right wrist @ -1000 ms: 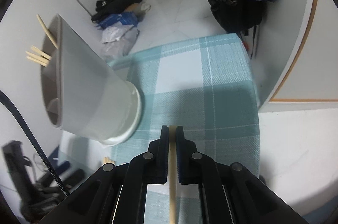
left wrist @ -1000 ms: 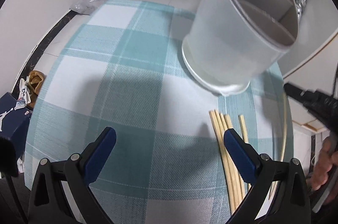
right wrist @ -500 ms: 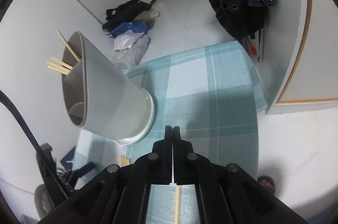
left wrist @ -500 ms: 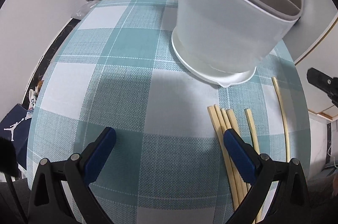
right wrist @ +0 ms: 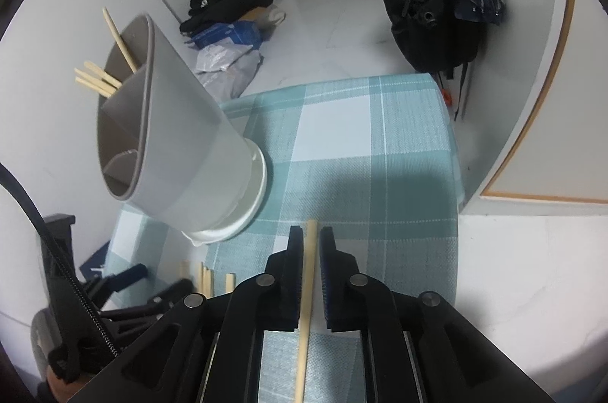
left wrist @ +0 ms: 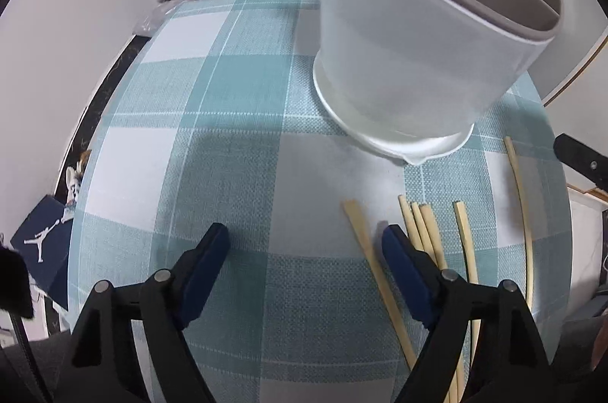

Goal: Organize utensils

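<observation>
chopstick [right wrist: 307, 285] between opening right gripper [right wrist: 312, 251]

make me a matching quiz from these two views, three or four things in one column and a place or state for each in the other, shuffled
Things:
1. grey plastic utensil holder
2. single wooden chopstick
3. row of loose wooden chopsticks
4. left gripper

Places or states:
A. jaws wide, closing, nothing between them
B. lying on the checked teal tablecloth by the left gripper's right finger
C. between the right gripper fingers, jaws opening
D. upright, chopsticks poking out of the top

Pairs: 1-D, 2-C, 3-B, 4-A
</observation>
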`<state>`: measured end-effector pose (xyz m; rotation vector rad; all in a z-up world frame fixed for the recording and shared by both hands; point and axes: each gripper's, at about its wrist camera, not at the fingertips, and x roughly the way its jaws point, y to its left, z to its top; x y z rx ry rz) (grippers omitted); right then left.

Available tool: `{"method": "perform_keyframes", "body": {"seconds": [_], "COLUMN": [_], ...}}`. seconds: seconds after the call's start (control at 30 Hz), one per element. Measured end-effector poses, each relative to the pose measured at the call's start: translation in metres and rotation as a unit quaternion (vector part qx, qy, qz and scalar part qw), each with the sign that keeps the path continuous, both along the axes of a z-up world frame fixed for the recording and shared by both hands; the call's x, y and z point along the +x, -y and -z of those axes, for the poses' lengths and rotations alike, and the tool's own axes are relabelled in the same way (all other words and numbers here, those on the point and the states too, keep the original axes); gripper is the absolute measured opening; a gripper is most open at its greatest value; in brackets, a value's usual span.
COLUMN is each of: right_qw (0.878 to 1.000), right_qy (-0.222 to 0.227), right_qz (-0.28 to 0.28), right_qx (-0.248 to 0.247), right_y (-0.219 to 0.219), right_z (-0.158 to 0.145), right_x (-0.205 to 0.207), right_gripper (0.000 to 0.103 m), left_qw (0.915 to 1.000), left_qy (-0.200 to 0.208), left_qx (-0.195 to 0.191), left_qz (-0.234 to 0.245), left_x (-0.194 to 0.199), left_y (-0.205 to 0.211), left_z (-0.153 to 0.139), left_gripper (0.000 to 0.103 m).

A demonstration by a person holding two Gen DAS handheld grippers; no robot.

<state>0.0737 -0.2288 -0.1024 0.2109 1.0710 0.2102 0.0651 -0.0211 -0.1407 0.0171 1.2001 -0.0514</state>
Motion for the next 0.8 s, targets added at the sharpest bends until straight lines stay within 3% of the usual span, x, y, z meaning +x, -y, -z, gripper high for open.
{"method": "perform_keyframes", "body": {"seconds": [0.07,0.1,0.17,0.23,0.3,0.63,0.8], "right_qw": [1.000,0.999,0.998,0.998,0.996,0.985,0.986], "right_qy": [0.006,0.010,0.008,0.005,0.002,0.002,0.008], "right_qz": [-0.001,-0.003,-0.010,-0.015,-0.018,-0.061,-0.065], "right_qx": [-0.029,-0.043,-0.056,-0.066,-0.083,-0.160,-0.157], "right_y": [-0.005,-0.008,-0.011,-0.014,-0.019,-0.052,-0.055], "right_z": [0.001,0.003,0.007,0.011,0.016,0.039,0.039], "right_x": [0.000,0.000,0.001,0.003,0.006,0.015,0.018], "right_gripper": [0.020,0.026,0.028,0.028,0.028,0.030,0.006], "left_qw": [1.0000,1.0000,1.0000,0.9999,1.0000,0.9973,0.9944], "left_qy": [-0.001,0.001,0.004,0.007,0.007,0.000,0.026], "left_qx": [-0.002,-0.002,-0.004,-0.007,-0.006,-0.065,-0.093], "left_qz": [0.002,-0.001,-0.007,-0.008,0.000,-0.033,-0.043], "left_x": [0.003,0.004,0.003,0.003,0.004,0.015,0.014], "left_y": [-0.002,-0.003,-0.006,-0.007,-0.008,-0.029,-0.036], "left_z": [0.000,-0.001,-0.003,-0.005,-0.006,-0.007,-0.020], "left_gripper": [0.077,0.071,0.058,0.028,0.013,0.003,0.003]}}
